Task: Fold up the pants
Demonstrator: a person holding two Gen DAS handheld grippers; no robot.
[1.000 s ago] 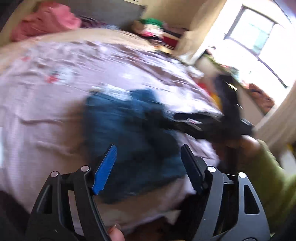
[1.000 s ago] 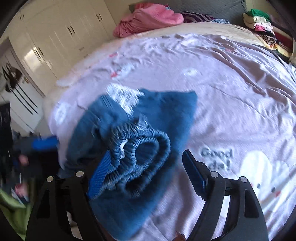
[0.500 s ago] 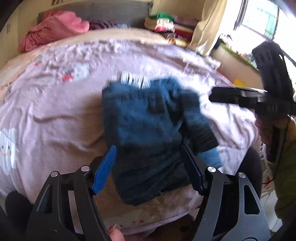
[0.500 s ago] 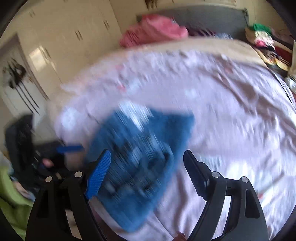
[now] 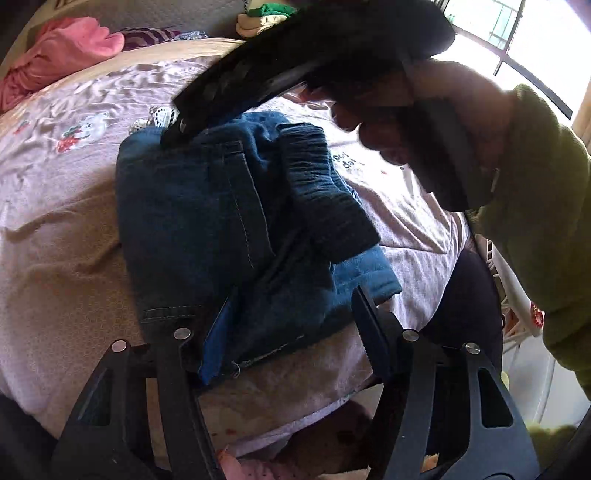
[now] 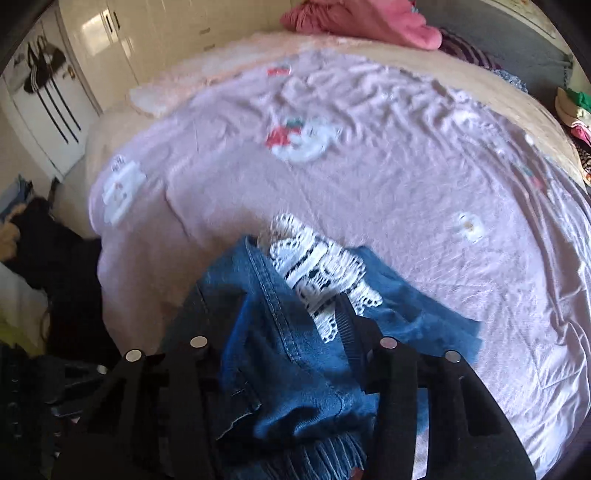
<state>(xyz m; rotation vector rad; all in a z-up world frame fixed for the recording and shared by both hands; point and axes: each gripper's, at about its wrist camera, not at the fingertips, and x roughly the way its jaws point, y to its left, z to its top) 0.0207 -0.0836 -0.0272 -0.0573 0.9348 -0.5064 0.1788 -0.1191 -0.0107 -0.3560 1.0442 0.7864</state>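
Folded blue denim pants (image 5: 192, 206) lie on the pink bedspread (image 5: 62, 229), with a ribbed waistband (image 5: 321, 192) on top and white lace trim (image 6: 317, 269) at the far end. My left gripper (image 5: 293, 295) straddles the near edge. Its jaws are closing, the blue pad rests on the denim, and the black finger stands just off the cloth. My right gripper (image 6: 291, 306) reaches over the far end, its jaws closing on a raised denim fold beside the lace. In the left wrist view one of its black fingers (image 5: 221, 99) touches down there, held by a hand with a green sleeve (image 5: 535, 184).
A pink clothes pile (image 6: 362, 18) lies by the headboard and a stack of folded clothes (image 5: 266, 18) sits at the far corner. White wardrobe doors (image 6: 110, 55) and dark clothing (image 6: 55, 258) stand off the bed's left side. The bed's near edge (image 5: 295, 417) drops away under my left gripper.
The right gripper swung from the pants' right side across to their far, lace-trimmed end and narrowed on the denim. The left gripper sank toward the near edge and narrowed a little.
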